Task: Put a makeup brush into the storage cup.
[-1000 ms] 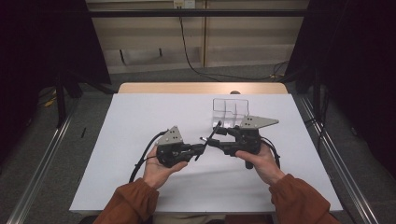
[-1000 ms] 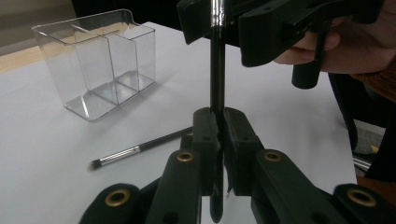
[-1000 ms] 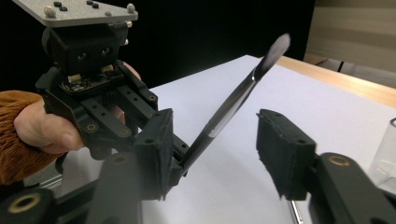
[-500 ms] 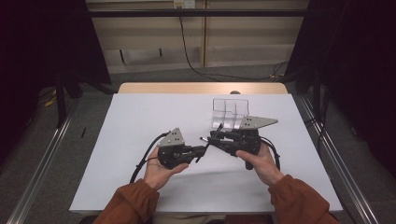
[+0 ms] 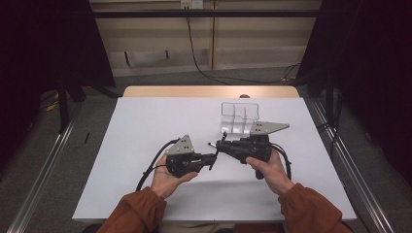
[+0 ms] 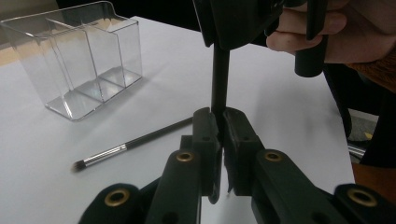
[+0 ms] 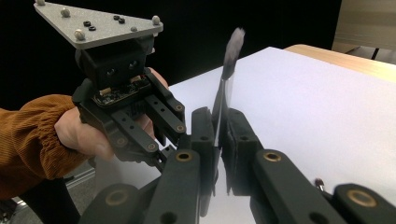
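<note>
— While both hands hover over the table (image 5: 145, 126), what are the left tongs (image 6: 219, 116) doing?

— They are pressed together on the thin black handle of a makeup brush (image 7: 232, 49). In the left gripper view the handle rises straight out of their tips toward the other gripper.

— And the right tongs (image 7: 218, 116)?

— Their jaws have just been closing, with that brush between them. They now pinch it low on its silver ferrule, and the soft grey tuft stands above the tips, a little blurred.

— So where is the brush, measured from the clear organiser (image 5: 239, 116)?

— It is off the table, held between the two grippers on the person's side of the clear organiser. It is near the organiser and not touching it. From above, the two grippers point at each other, tips almost meeting, just in front of the organiser's near wall.

— Anything else close to the organiser?

— A second brush (image 6: 135, 140) lies flat on the table beside it. It has a dark handle, a silver ferrule and a dark tuft. It rests near the organiser's base, apart from it.

— Is the organiser upright?

— Yes, with its compartments opening upward.
</note>
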`<state>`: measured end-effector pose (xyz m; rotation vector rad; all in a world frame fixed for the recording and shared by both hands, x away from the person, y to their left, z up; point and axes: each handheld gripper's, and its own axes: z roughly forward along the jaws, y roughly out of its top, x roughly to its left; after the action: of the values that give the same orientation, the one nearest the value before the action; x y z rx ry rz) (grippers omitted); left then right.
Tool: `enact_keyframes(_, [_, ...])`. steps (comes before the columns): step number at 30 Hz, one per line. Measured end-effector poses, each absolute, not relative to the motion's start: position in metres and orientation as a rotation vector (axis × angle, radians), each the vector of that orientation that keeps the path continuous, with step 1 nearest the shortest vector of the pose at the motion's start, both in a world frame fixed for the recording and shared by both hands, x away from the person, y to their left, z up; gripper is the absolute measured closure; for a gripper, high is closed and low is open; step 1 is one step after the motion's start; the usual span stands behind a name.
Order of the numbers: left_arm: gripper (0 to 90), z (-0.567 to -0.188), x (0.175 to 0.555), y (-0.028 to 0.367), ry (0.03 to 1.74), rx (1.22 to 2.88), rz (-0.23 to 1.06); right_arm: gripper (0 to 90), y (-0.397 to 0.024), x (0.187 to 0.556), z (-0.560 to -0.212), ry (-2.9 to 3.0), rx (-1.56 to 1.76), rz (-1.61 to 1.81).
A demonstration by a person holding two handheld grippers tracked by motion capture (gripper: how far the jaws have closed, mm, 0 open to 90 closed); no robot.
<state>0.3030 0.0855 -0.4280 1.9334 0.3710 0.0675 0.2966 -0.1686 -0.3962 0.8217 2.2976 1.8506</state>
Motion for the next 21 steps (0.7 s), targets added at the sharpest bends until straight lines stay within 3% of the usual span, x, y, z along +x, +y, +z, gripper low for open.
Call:
enact_keyframes(8, [81.7,-0.4305,0.3050,0.0838,0.391,1.913,0.056,84.3,-0.1705,0.2946,-0.3940,2.291,0.809,1.837])
enact_keyframes(21, [67.4,-0.4309,0.3058,0.0863,0.435,1.904,0.071,84.3,-0.1713,0.2948,-0.3937,2.291,0.807,1.822])
